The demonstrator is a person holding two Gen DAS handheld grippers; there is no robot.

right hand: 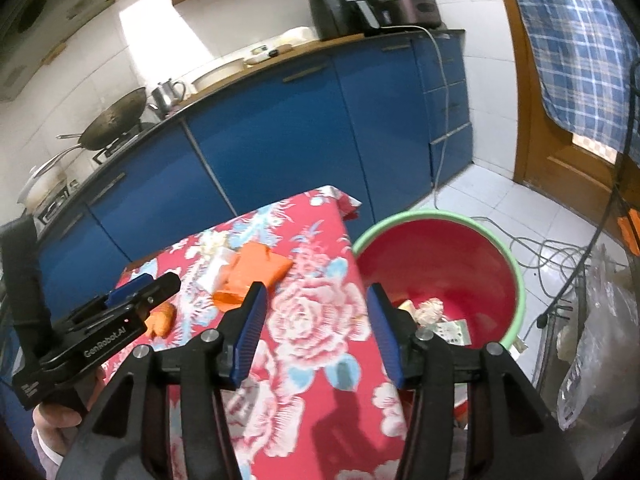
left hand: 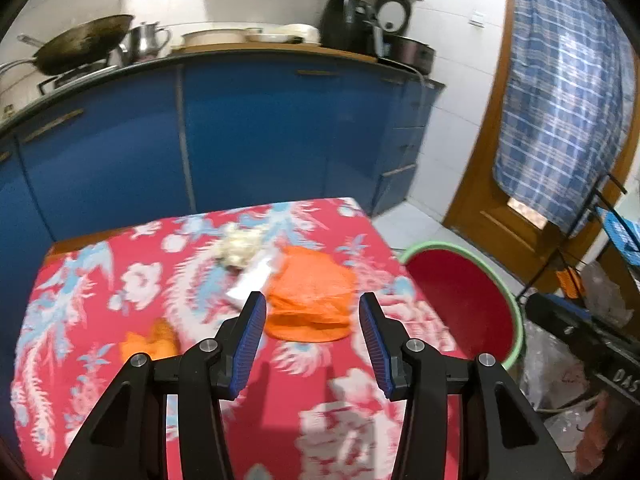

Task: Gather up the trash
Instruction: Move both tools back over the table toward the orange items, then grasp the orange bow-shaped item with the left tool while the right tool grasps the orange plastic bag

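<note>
Orange wrapper point(left hand: 310, 300) is pretty blurred, lying on the floral tablecloth point(left hand: 120, 280) just ahead of the left gripper point(left hand: 312, 312) — jaws apart, nothing between them. Right gripper point(right hand: 316, 304) is parted and empty too, over the table edge, beside the red bucket point(right hand: 516, 264) — scraps inside hard to identify.

Blue cabinets point(left hand: 256, 136), wok point(left hand: 86, 42), kettle point(left hand: 146, 40), checked cloth point(left hand: 564, 92) on door point(left hand: 492, 200).
</note>
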